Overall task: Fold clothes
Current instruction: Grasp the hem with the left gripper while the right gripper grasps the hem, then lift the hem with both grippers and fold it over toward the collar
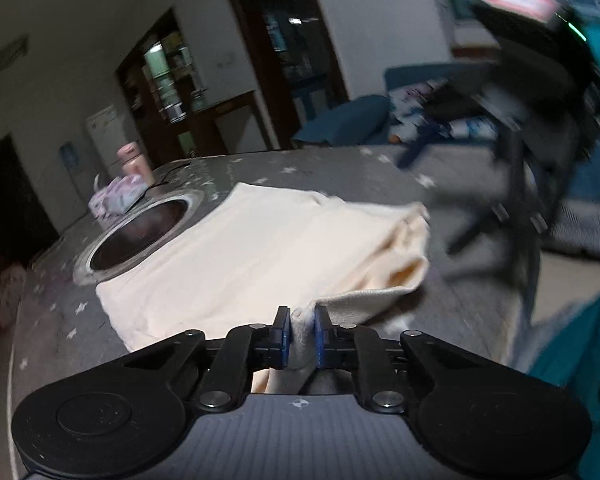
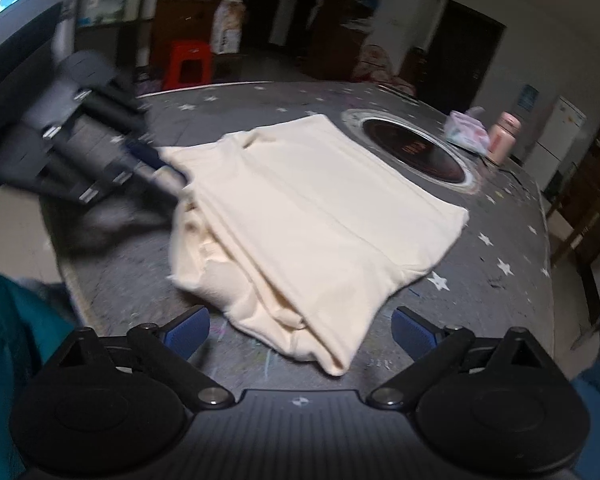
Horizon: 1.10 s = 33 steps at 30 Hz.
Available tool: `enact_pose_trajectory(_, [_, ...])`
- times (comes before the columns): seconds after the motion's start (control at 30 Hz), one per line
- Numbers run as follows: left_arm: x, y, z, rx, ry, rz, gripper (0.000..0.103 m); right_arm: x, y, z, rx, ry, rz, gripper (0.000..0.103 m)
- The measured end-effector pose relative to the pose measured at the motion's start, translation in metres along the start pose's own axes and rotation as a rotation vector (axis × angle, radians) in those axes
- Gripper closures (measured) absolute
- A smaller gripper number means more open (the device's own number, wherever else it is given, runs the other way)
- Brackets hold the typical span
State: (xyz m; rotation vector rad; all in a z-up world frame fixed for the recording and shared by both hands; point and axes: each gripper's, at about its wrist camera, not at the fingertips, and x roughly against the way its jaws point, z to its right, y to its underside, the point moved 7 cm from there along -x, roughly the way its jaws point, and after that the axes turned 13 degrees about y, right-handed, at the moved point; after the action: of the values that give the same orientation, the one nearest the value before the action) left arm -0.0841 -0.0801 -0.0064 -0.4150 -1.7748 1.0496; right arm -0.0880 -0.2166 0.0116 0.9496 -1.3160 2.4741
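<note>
A cream garment [image 1: 260, 248], partly folded, is laid across a round table [image 1: 60, 312] covered in grey cloth printed with white stars. In the left wrist view, a corner of the fabric is pinched between the narrowly closed blue pads [image 1: 285, 330] of the left gripper [image 1: 302, 332] at the near edge of the table, with a strip of cloth drawn up between the jaws. The bunched, layered end of the garment is seen to the right of that grip, while the flat, smoother part is spread toward the far left, where its edge touches the rim of a dark round cooktop [image 1: 140, 232] set into the tabletop. Beyond the cooktop, a patterned tissue pack [image 1: 118, 200] and a pink bottle [image 1: 134, 164] are placed near the far edge. The right gripper is glimpsed at the right of this view, heavily blurred.

In the right wrist view, the right gripper [image 2: 300, 330] is held with its jaws spread wide, gripping nothing, just in front of the near folded corner of the garment [image 2: 320, 216]. The left gripper [image 2: 156, 168] is seen at the left, blurred, its tip closed on the far-left edge of the cloth. A red stool [image 2: 190, 64] is visible on the floor beyond the table [image 2: 500, 300]. Teal sleeves are partly shown at the frame edges.
</note>
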Motion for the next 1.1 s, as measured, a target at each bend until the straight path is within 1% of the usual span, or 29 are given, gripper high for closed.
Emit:
enact_pose_trajectory(0.1, [-0.002,-0.012,-0.020,0.090,0.005,0.025,0.092,-0.005,-0.004,-0.007,0.031,-0.004,0.022,0.012])
enact_pose_trajectory(0.17, [-0.005,-0.016,-0.031,0.127,0.011,0.032,0.092,-0.010,-0.008,-0.011,0.049,-0.004,0.037,0.022])
enact_pose_trajectory(0.23, [-0.009,-0.018,-0.037,0.151,0.015,0.034,0.092,-0.017,-0.013,-0.015,0.047,-0.014,0.048,0.028])
enact_pose_trajectory(0.3, [-0.012,-0.018,-0.041,0.167,0.019,0.032,0.092,-0.025,-0.018,-0.017,0.037,-0.029,0.057,0.040])
enact_pose_trajectory(0.37, [-0.011,-0.016,-0.041,0.165,0.018,0.030,0.092,-0.034,-0.022,-0.019,0.014,-0.060,0.045,0.065])
enact_pose_trajectory(0.4, [-0.009,-0.015,-0.040,0.161,0.016,0.030,0.090,-0.038,-0.022,-0.020,0.003,-0.079,0.037,0.071])
enact_pose_trajectory(0.43, [-0.008,-0.014,-0.040,0.158,0.014,0.030,0.088,-0.041,-0.023,-0.020,-0.006,-0.092,0.030,0.079])
enact_pose_trajectory(0.47, [-0.006,-0.013,-0.039,0.153,0.011,0.030,0.086,-0.043,-0.024,-0.020,-0.016,-0.104,0.024,0.081])
enact_pose_trajectory(0.53, [0.001,-0.010,-0.035,0.134,0.002,0.037,0.076,-0.042,-0.026,-0.017,-0.041,-0.117,0.026,0.086])
enact_pose_trajectory(0.57, [0.003,-0.006,-0.032,0.119,-0.003,0.030,0.062,-0.041,-0.028,-0.015,-0.055,-0.121,0.028,0.087])
enact_pose_trajectory(0.6, [0.005,-0.003,-0.029,0.105,-0.008,0.023,0.058,-0.040,-0.029,-0.012,-0.072,-0.126,0.028,0.087])
enact_pose_trajectory(0.8, [0.012,0.018,-0.015,0.014,-0.047,-0.027,0.057,-0.042,-0.038,0.000,-0.133,-0.136,0.025,0.088])
enact_pose_trajectory(0.87, [0.009,0.024,-0.014,-0.022,-0.071,-0.053,0.057,-0.042,-0.042,0.002,-0.142,-0.134,0.029,0.088])
enact_pose_trajectory(0.93, [0.010,0.025,-0.017,-0.013,-0.062,-0.056,0.057,-0.042,-0.044,0.004,-0.145,-0.128,0.036,0.088])
enact_pose_trajectory(0.97, [0.010,0.026,-0.019,-0.008,-0.058,-0.057,0.063,-0.042,-0.045,0.004,-0.145,-0.124,0.038,0.088])
enact_pose_trajectory(1.0, [0.011,0.027,-0.020,-0.003,-0.054,-0.059,0.073,-0.042,-0.046,0.004,-0.145,-0.119,0.039,0.089])
enact_pose_trajectory(1.03, [0.011,0.028,-0.022,0.001,-0.050,-0.060,0.076,-0.042,-0.046,0.005,-0.145,-0.114,0.041,0.089])
enact_pose_trajectory(1.1, [0.012,0.029,-0.025,0.011,-0.041,-0.063,0.087,-0.043,-0.046,0.005,-0.144,-0.105,0.042,0.090])
